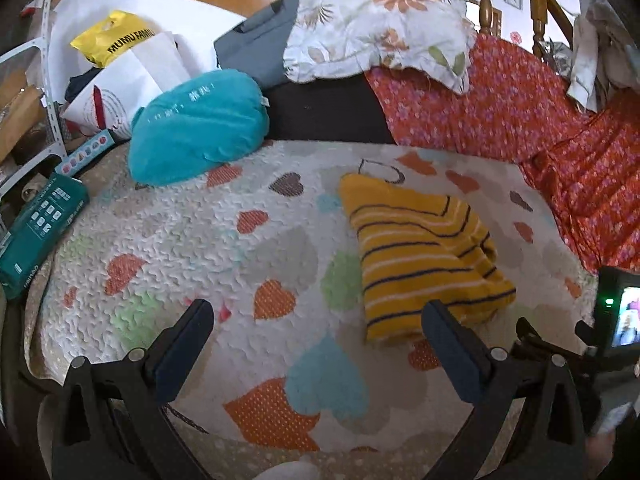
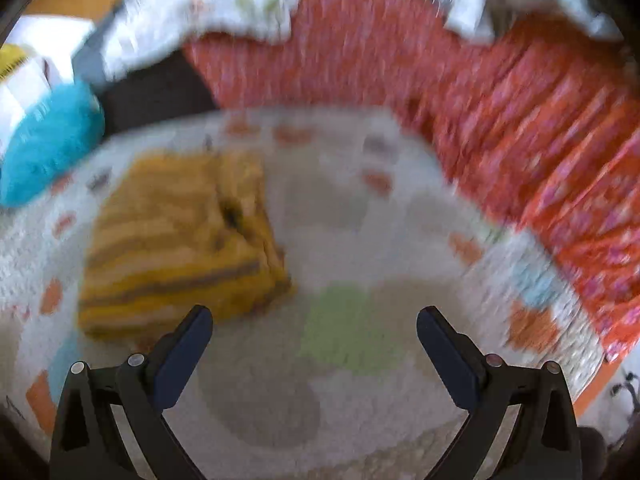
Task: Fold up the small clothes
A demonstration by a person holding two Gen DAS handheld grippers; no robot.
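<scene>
A yellow striped knit garment (image 1: 424, 256) lies folded into a compact rectangle on the heart-patterned quilt (image 1: 224, 248). My left gripper (image 1: 320, 316) is open and empty above the quilt, its right finger close to the garment's near edge. In the right wrist view, which is blurred, the same garment (image 2: 180, 240) lies ahead and to the left. My right gripper (image 2: 316, 324) is open and empty over bare quilt (image 2: 360, 240), to the right of the garment.
A teal cushion (image 1: 196, 124) lies at the back left. A red floral cover (image 1: 520, 120) runs along the back and right. A floral pillow (image 1: 380, 20) lies behind. A green box (image 1: 40, 224) and bags (image 1: 120, 52) lie at the left. The other gripper's camera (image 1: 620, 312) shows at the right.
</scene>
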